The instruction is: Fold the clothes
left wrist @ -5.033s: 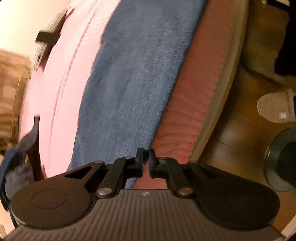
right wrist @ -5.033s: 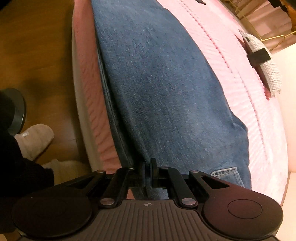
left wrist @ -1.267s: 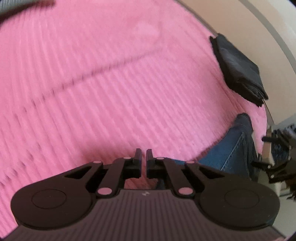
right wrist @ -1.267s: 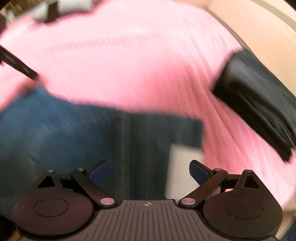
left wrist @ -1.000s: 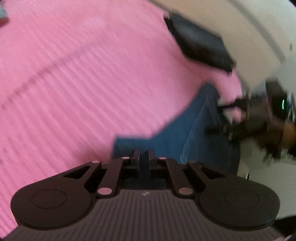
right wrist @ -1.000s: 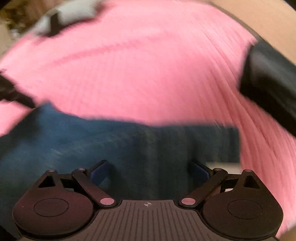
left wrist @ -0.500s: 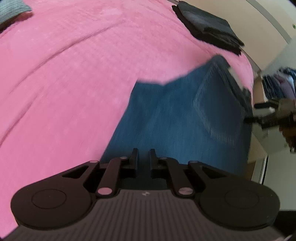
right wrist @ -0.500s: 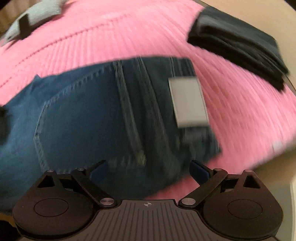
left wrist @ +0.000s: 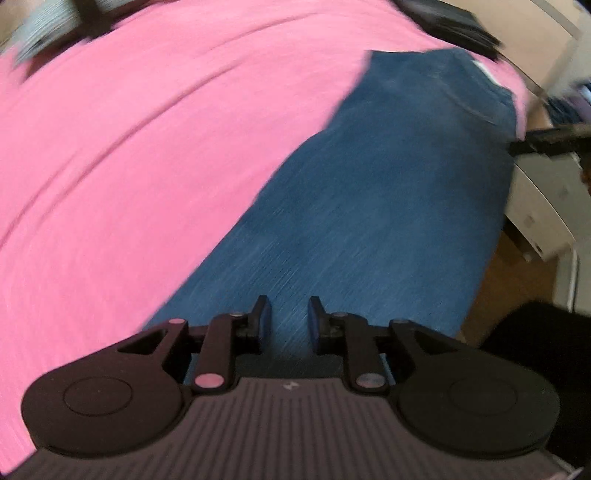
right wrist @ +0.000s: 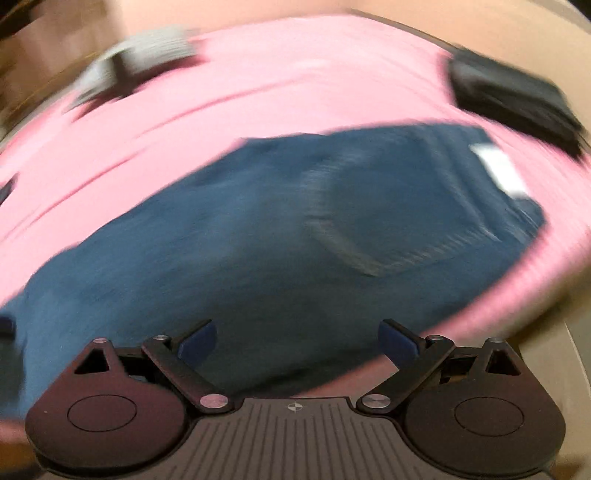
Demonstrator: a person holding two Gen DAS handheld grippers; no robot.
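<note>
Blue jeans (left wrist: pixel 388 206) lie folded lengthwise on the pink bed cover (left wrist: pixel 147 147), waistband and white label at the far end. My left gripper (left wrist: pixel 284 319) is over the near end of the jeans, its jaws a little apart and empty. In the right wrist view the jeans (right wrist: pixel 258 240) lie across the frame, back pocket and white label (right wrist: pixel 498 170) to the right. My right gripper (right wrist: pixel 297 341) is wide open and empty above their near edge. Both views are motion-blurred.
A folded black garment (right wrist: pixel 513 96) lies at the bed's far right corner; it also shows in the left wrist view (left wrist: pixel 454 22). A grey pillow with a black band (right wrist: pixel 140 62) lies at the far left. Wooden floor (left wrist: pixel 517 280) and white furniture (left wrist: pixel 543 206) are to the right.
My left gripper, shut on the jeans half a second ago, has opened slightly and let go. Both grippers have drawn back, so more of the flat-lying jeans shows. The right gripper stays open.
</note>
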